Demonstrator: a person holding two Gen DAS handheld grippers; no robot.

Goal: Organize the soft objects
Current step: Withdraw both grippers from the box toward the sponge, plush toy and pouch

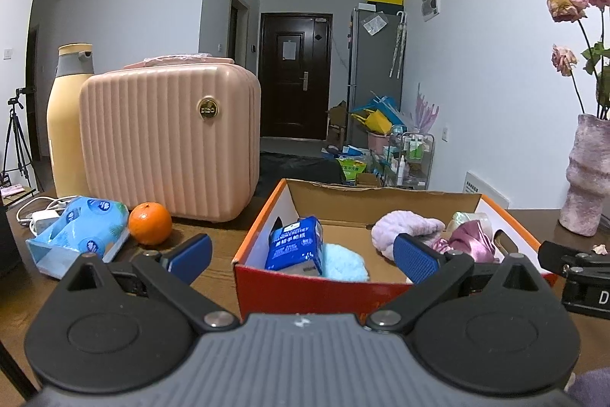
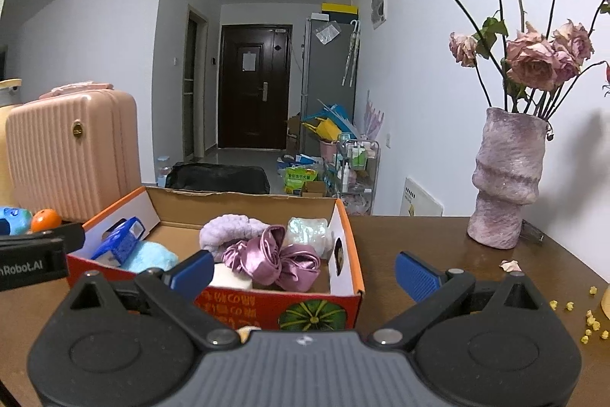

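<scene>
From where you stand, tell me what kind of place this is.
Most likely a lived-in flat, seen from a wooden table. A hallway runs to a dark entrance door, a grey fridge stands beside it, and a vase of dried roses sits on the table near the cardboard box of soft things.

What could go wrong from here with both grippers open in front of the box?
1. The blue wipes pack lies outside the box beside the orange; reaching for it with the left gripper could set the orange rolling.
2. The cardboard box is already crowded; the pink satin scrunchie sits high and may snag or spill.
3. The vase of dried roses stands near the right gripper; a wide swing might tip it.
</scene>
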